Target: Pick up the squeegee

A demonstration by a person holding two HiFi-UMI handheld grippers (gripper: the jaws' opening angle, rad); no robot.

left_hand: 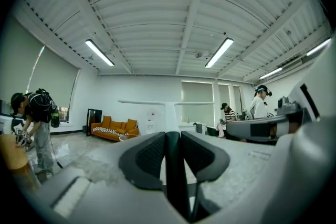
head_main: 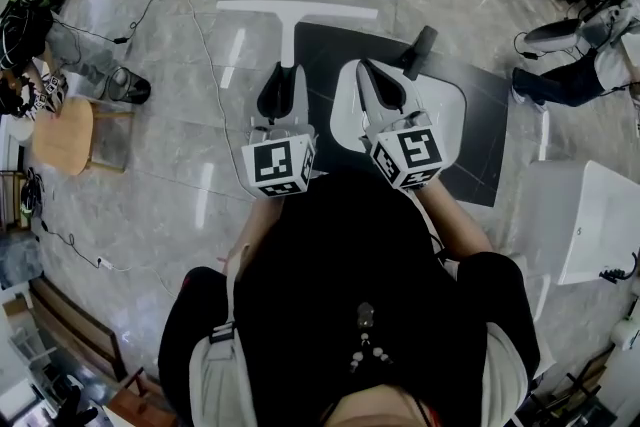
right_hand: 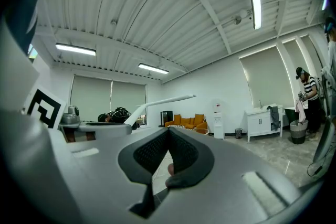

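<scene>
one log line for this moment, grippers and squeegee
left gripper: shut on squeegee handle | right gripper: fingers together | squeegee: held level

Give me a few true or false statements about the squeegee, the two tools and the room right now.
1. The left tool is closed on the handle of the squeegee. True.
2. The squeegee's blade is black. False: it is white.
3. The right tool also grips the squeegee. False: its jaw tips meet on nothing, and the squeegee is off to its side.
4. A dark mat lies on the floor ahead of the person. True.
5. The sofa against the far wall is blue. False: it is orange.
</scene>
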